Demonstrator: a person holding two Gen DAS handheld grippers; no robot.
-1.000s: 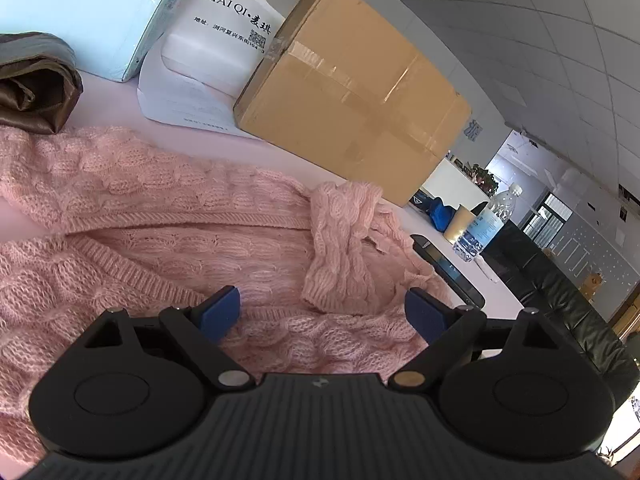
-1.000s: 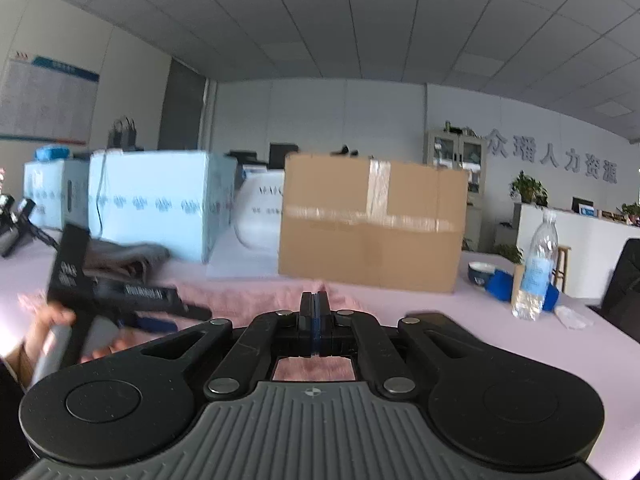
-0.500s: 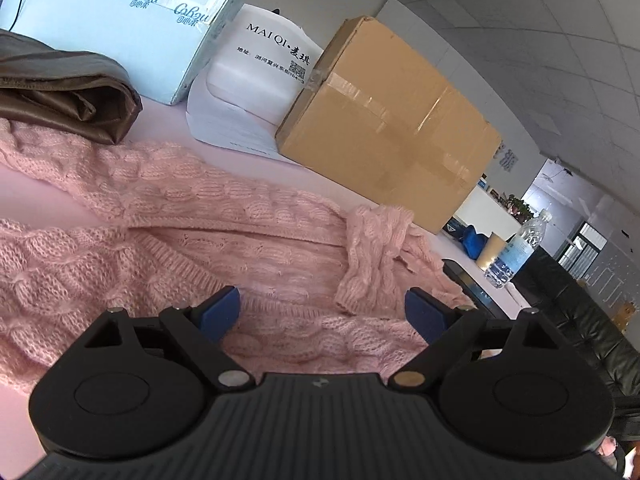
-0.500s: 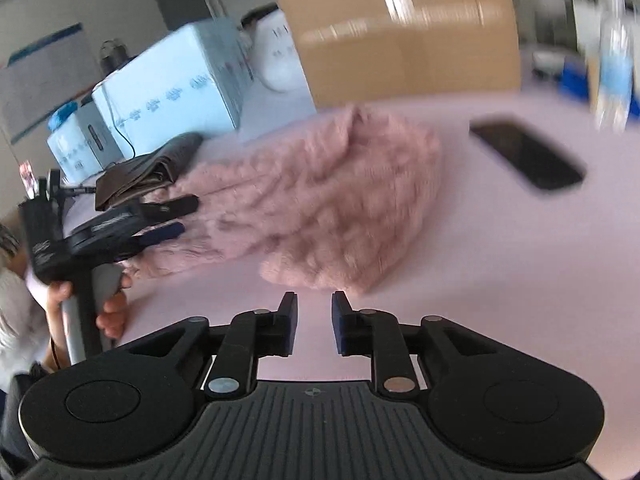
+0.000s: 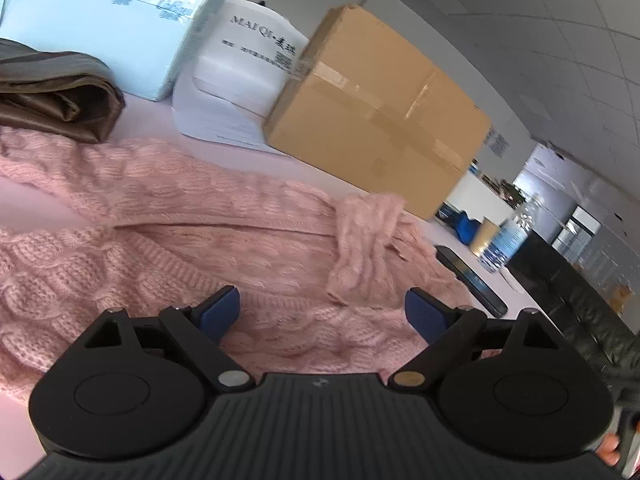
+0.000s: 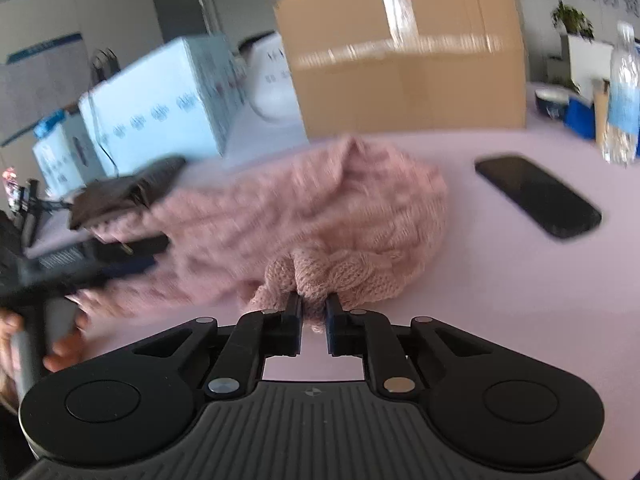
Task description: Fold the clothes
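Moved: right hand-held gripper [image 6: 313, 312], now low-centre frame, closing on pink cable-knit sweater [image 6: 320, 216] hem (left hand-held gripper [image 5: 322, 312] released); pinch both layers before lifting.

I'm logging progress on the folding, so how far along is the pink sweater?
Early. Done: nothing looks folded; the sweater lies bunched and rumpled on the table. In hand: the right gripper is closing on a fold of knit at the sweater's near edge, cloth between its jaws. The left gripper hangs open over the knit, gripping nothing. Left: spreading it flat and every fold.
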